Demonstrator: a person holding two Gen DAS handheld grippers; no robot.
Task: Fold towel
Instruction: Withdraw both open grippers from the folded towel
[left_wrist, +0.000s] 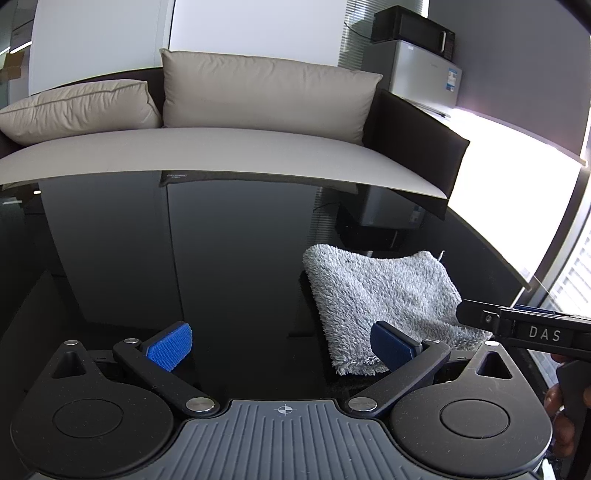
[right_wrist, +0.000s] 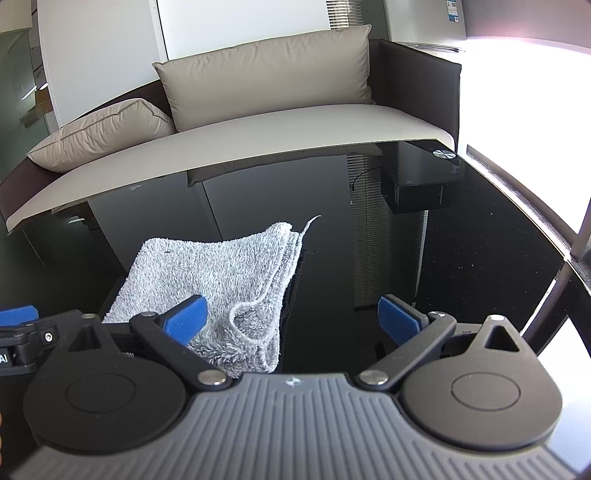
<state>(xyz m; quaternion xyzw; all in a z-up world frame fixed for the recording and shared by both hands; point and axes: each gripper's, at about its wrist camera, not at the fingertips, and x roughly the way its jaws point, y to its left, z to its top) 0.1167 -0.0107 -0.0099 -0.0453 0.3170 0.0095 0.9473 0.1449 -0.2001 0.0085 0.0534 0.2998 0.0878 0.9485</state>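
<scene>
Both tongs stand wide open and hold nothing: left gripper (left_wrist: 280, 349), right gripper (right_wrist: 293, 321). White letters "DAS" mark the right gripper's side in the left wrist view. Grey towel (right_wrist: 221, 280) — folded into layers — lies on the black glass table (right_wrist: 461, 240), before a sofa (right_wrist: 295, 122) with 2 cushions.

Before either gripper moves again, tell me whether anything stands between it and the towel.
Nothing visible does. The grey towel lies folded on the black glass table, with both the left gripper and right gripper open right at its near edge.
</scene>
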